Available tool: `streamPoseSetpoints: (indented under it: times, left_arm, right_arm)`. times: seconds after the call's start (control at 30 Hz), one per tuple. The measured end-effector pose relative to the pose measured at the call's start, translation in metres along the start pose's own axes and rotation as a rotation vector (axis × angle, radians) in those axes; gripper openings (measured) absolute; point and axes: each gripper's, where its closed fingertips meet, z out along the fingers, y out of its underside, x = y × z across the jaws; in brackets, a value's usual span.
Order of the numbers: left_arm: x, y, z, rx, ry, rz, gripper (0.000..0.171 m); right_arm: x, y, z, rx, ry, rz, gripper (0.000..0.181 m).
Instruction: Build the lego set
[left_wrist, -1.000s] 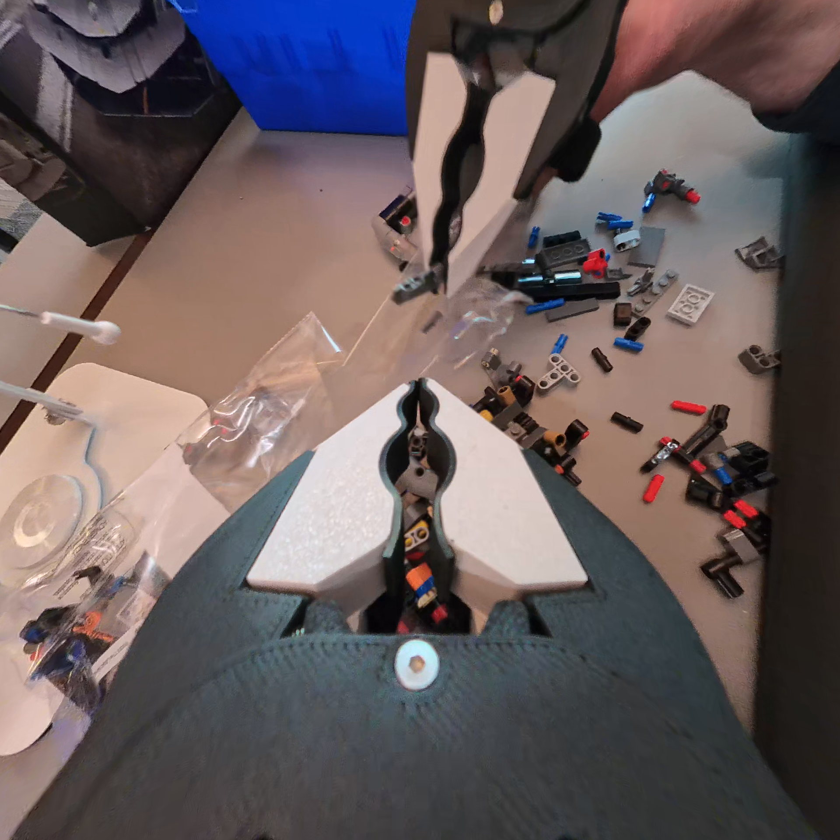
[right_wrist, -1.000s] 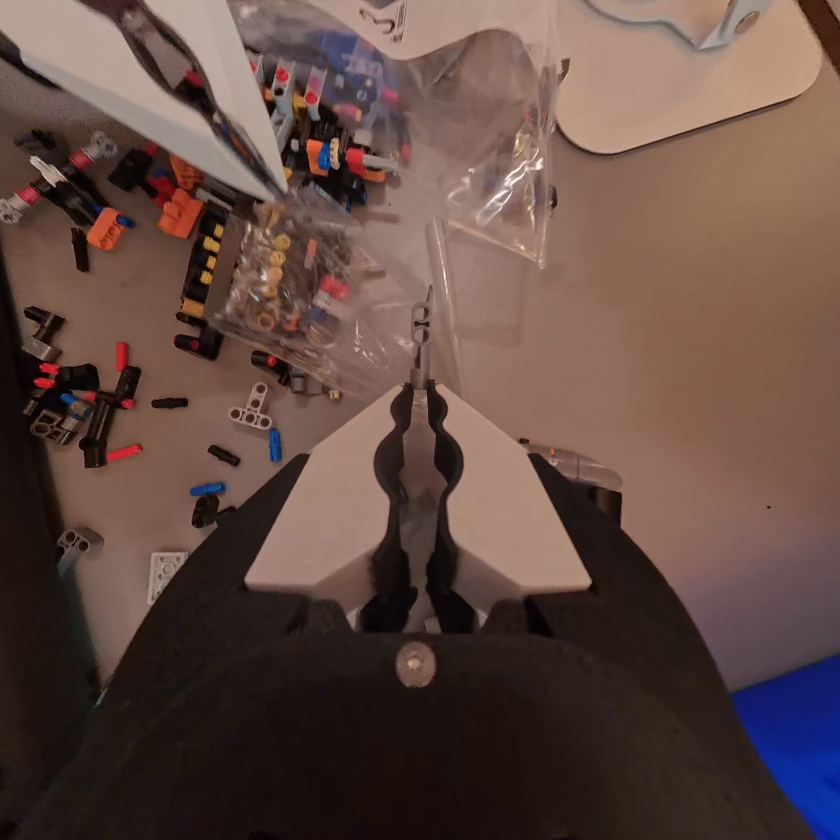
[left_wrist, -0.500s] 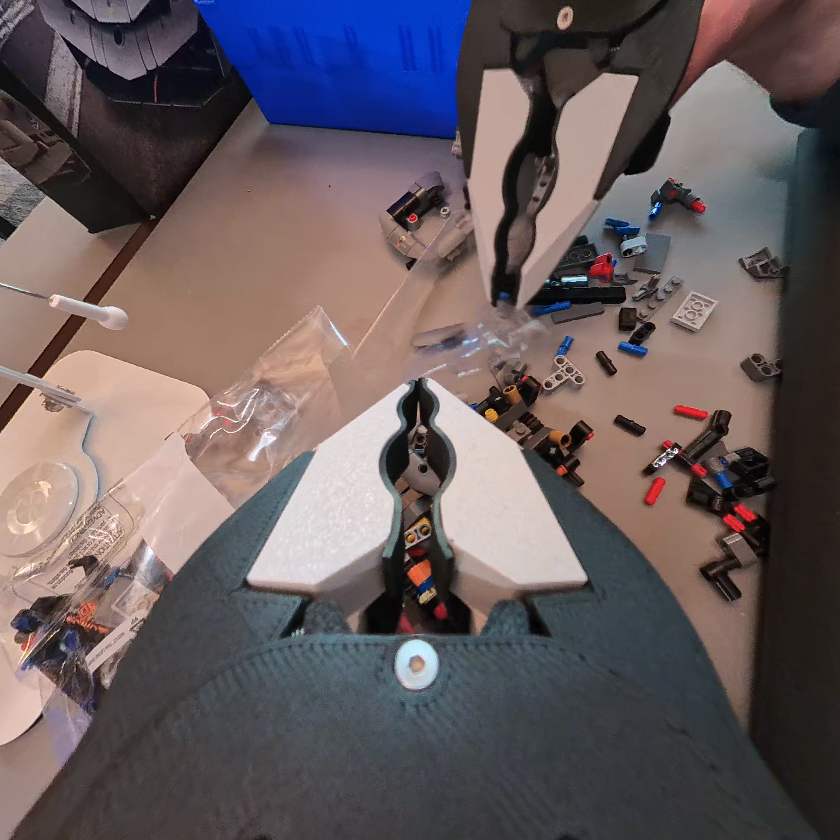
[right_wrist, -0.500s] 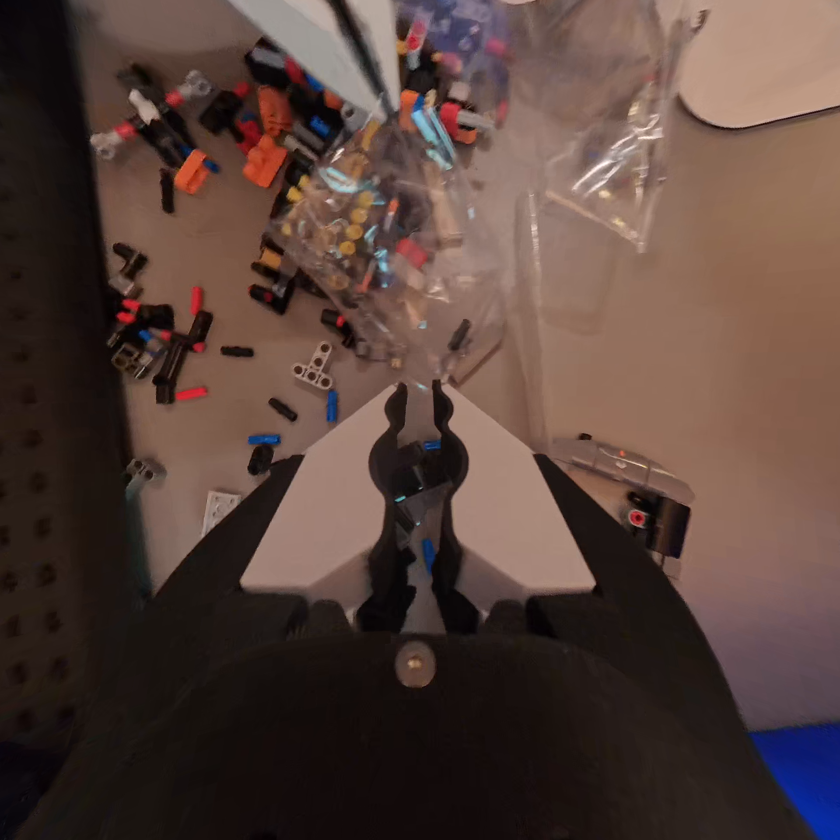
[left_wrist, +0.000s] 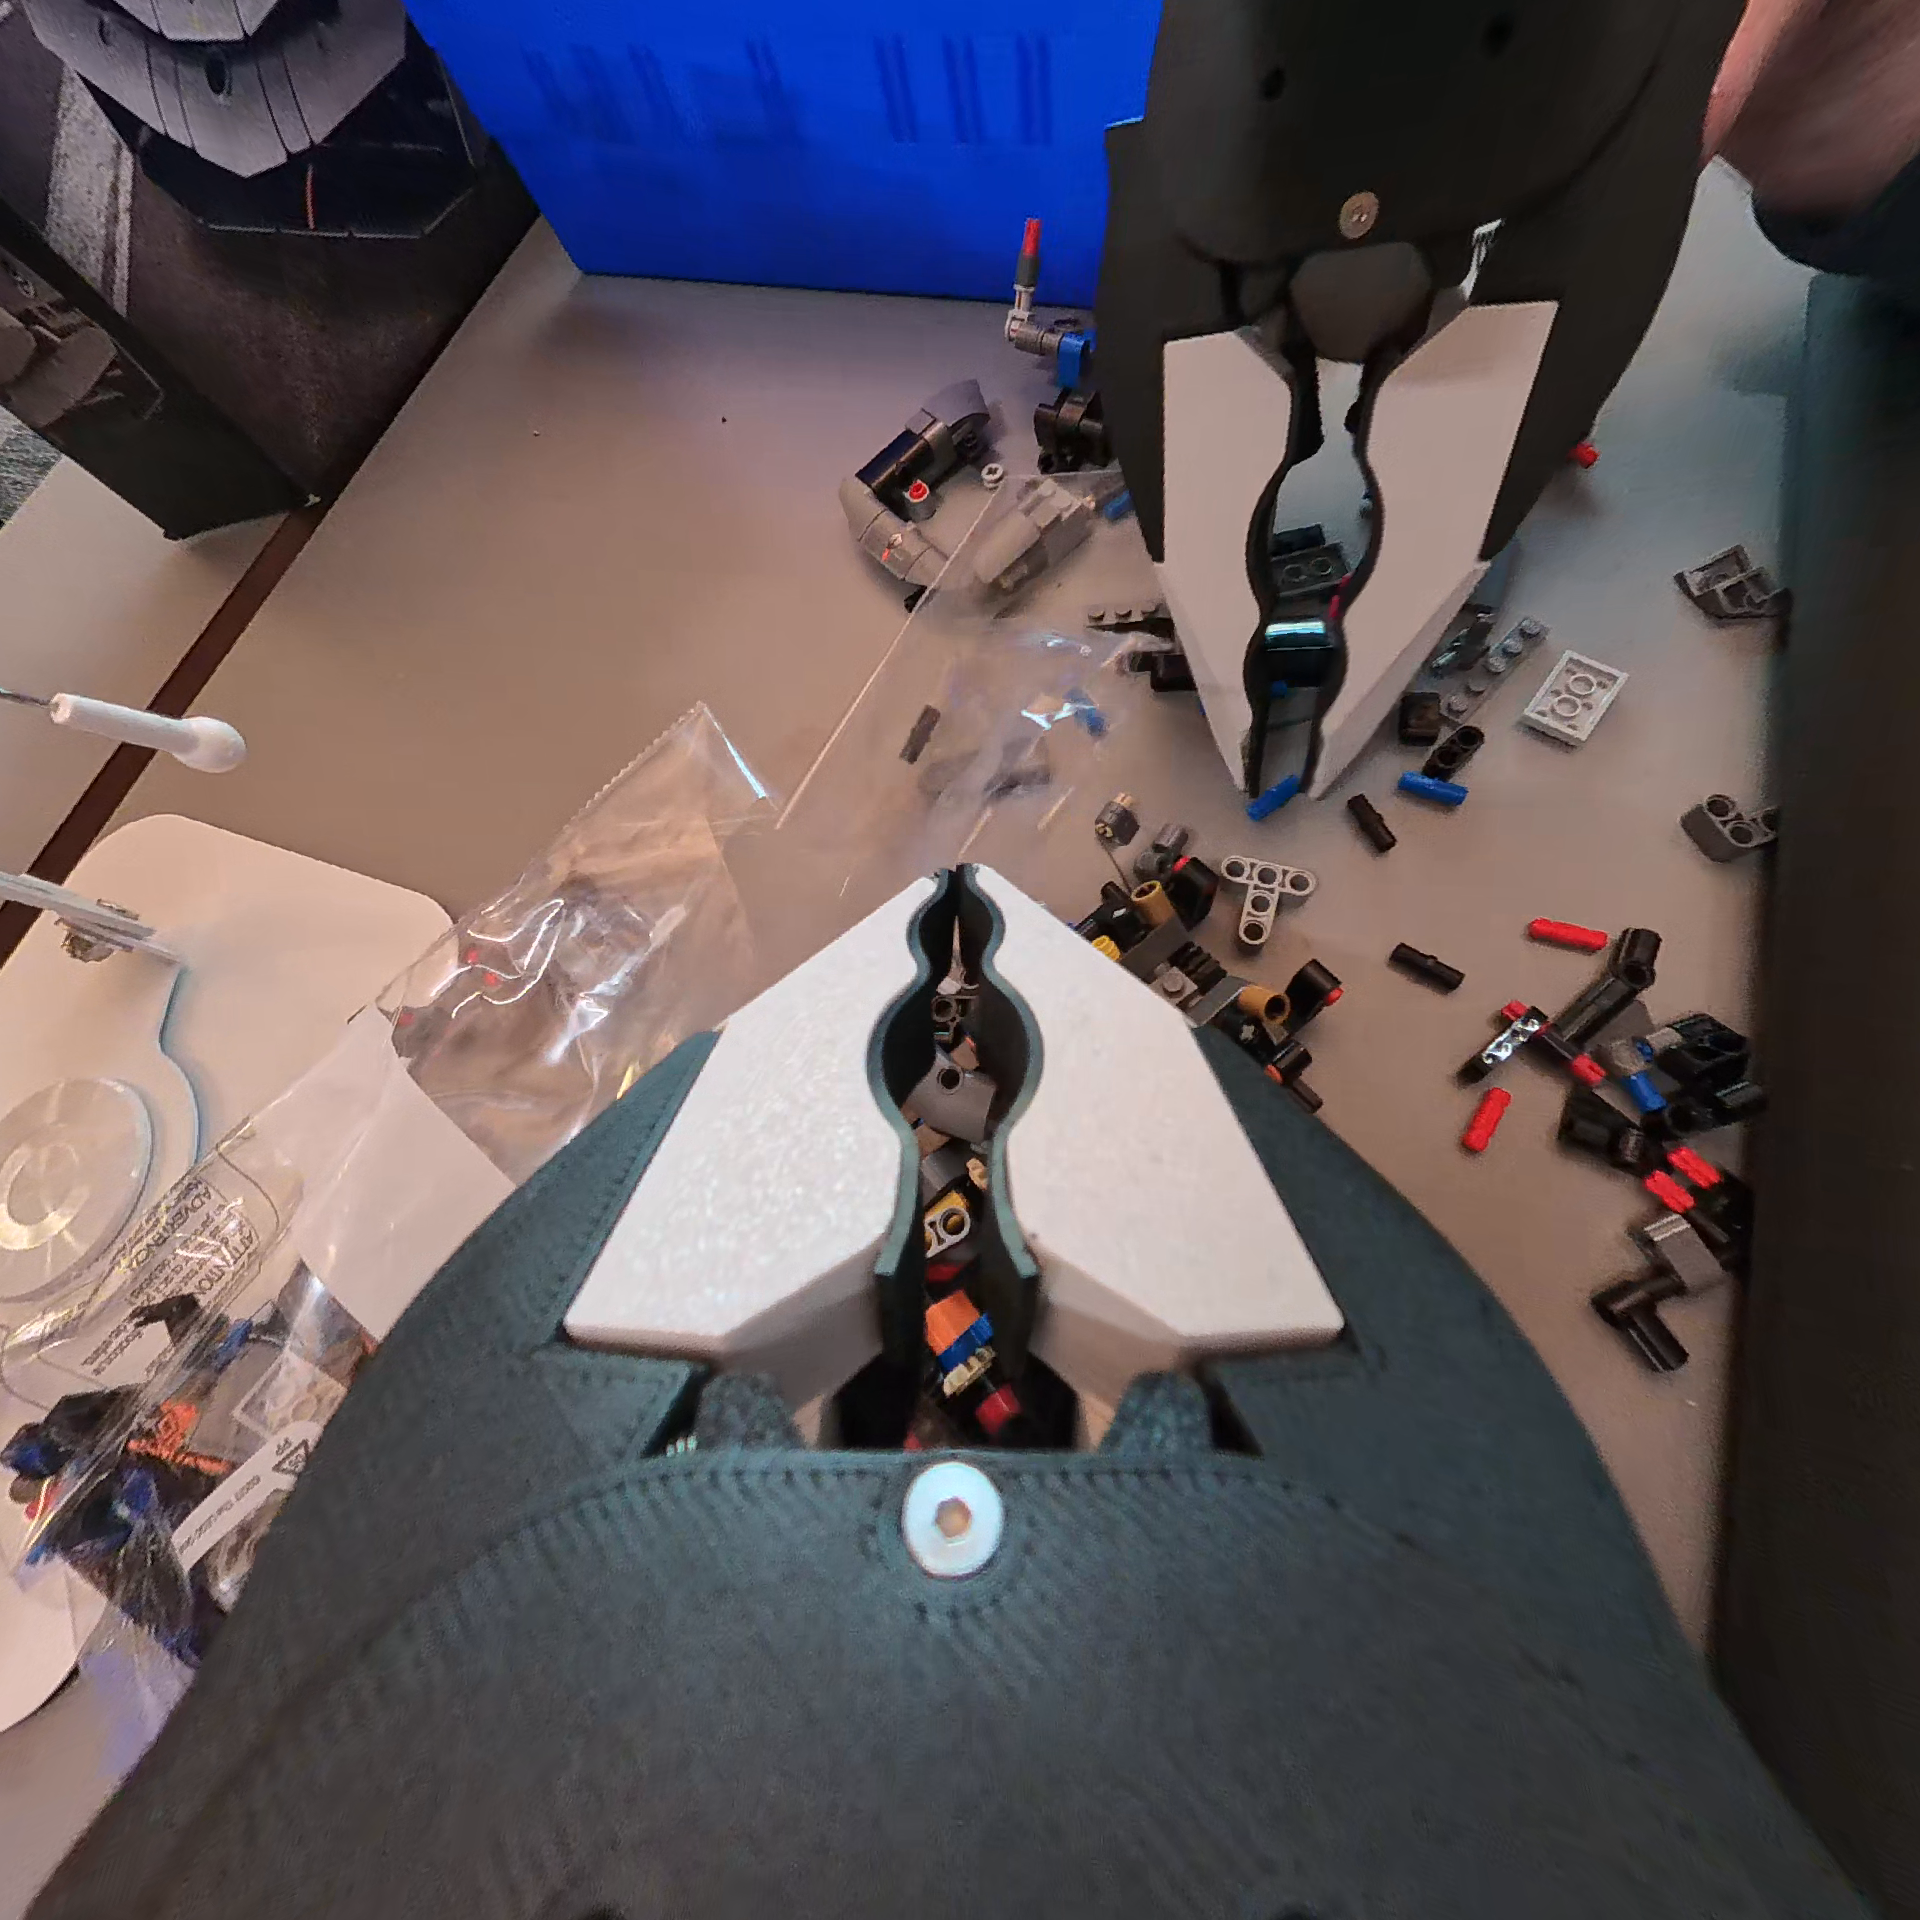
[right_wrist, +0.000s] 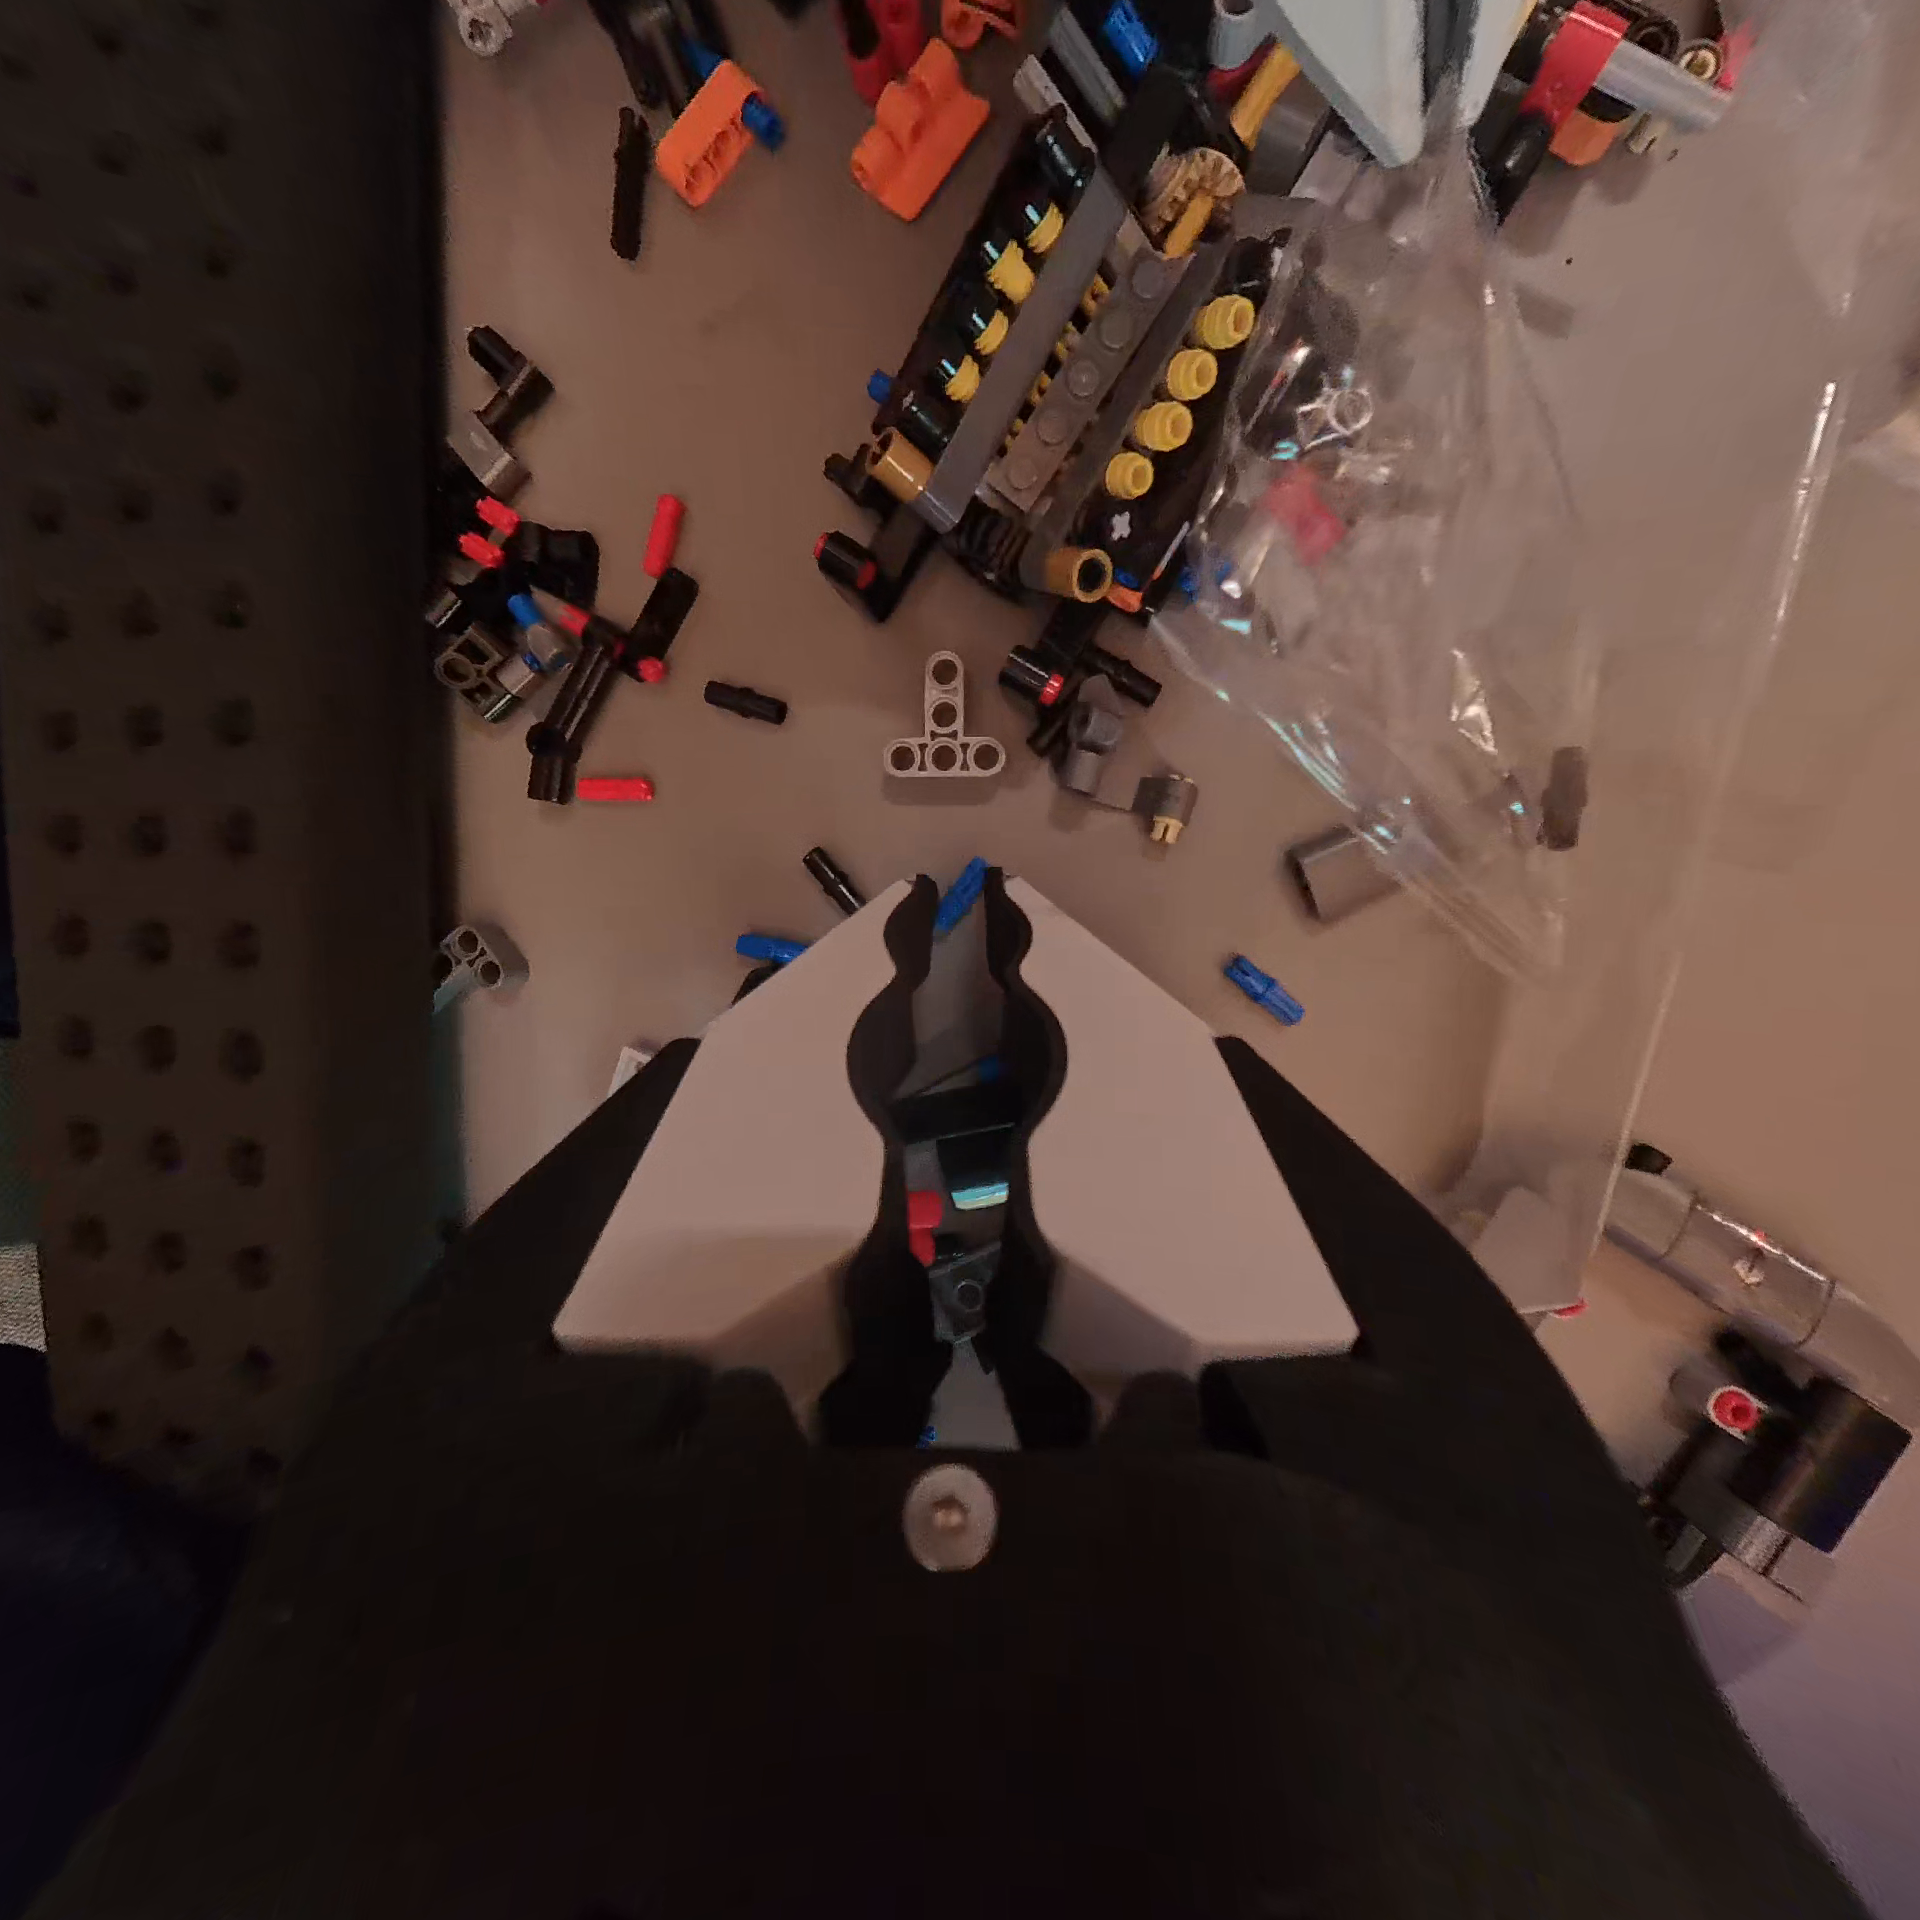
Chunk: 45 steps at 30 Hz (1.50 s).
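My left gripper (left_wrist: 958, 881) is shut on a clear plastic bag (left_wrist: 623, 935) holding small pieces and keeps it just above the table. One of its pale fingers (right_wrist: 1351, 83) shows at the top of the right wrist view, with the bag (right_wrist: 1455, 540) hanging below. My right gripper (right_wrist: 961, 883) is low over the table, jaws slightly apart, with a blue pin (right_wrist: 961, 891) between the tips. It also shows in the left wrist view (left_wrist: 1283, 792) over the same pin (left_wrist: 1273, 800). A black, grey and yellow part-built assembly (right_wrist: 1081, 395) lies beyond it.
Loose pieces lie all around: a grey T-shaped piece (right_wrist: 943, 727), orange pieces (right_wrist: 914, 135), red and black pins. A grey curved sub-assembly (left_wrist: 914, 488) lies farther back. A blue bin (left_wrist: 779, 135) and a dark box (left_wrist: 208, 312) stand behind. A dark studded panel (right_wrist: 208, 623) borders the table. My right fingertips sit around 11 centimetres from my left ones. From the right gripper's tips to the grey curved sub-assembly (left_wrist: 914, 488) is close to 15 centimetres. It turns up in the right wrist view (right_wrist: 1737, 1415) as well.
My right gripper let go of a small grey piece near the bag's mouth, opened a little, moved over the loose pieces and came down around a blue pin. My left gripper stayed holding the bag.
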Motion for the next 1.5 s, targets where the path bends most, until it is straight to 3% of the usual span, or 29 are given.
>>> streamPoseSetpoints:
  times: [0.27, 0.63, 0.73, 0.93, 1.07, 1.27, 1.5]
  left_arm:
    - [0.004, 0.0, 0.002, 0.0, 0.019, 0.002, 0.0]
    - [0.012, -0.002, 0.005, -0.004, 0.043, 0.035, 0.0]
    - [0.016, -0.002, 0.006, -0.013, 0.045, 0.06, 0.0]
    - [0.021, -0.002, 0.008, -0.016, 0.058, 0.083, 0.0]
    - [0.021, -0.002, 0.009, -0.012, 0.065, 0.074, 0.0]
    - [0.021, -0.004, 0.008, -0.001, 0.068, 0.063, 0.0]
    - [0.022, -0.005, 0.008, 0.006, 0.079, 0.051, 0.0]
  right_arm:
    - [-0.002, 0.003, 0.003, -0.027, 0.003, -0.016, 0.001]
    - [0.009, -0.055, -0.059, 0.367, 0.156, -0.074, 0.001]
    - [0.008, -0.063, -0.065, 0.414, 0.164, -0.081, 0.0]
    - [0.02, -0.064, -0.07, 0.435, 0.237, -0.058, 0.001]
    - [0.018, -0.064, -0.069, 0.438, 0.209, -0.049, 0.001]
    - [0.011, -0.055, -0.047, 0.337, 0.147, -0.059, 0.001]
    - [0.021, -0.041, -0.034, 0.237, 0.187, -0.038, 0.001]
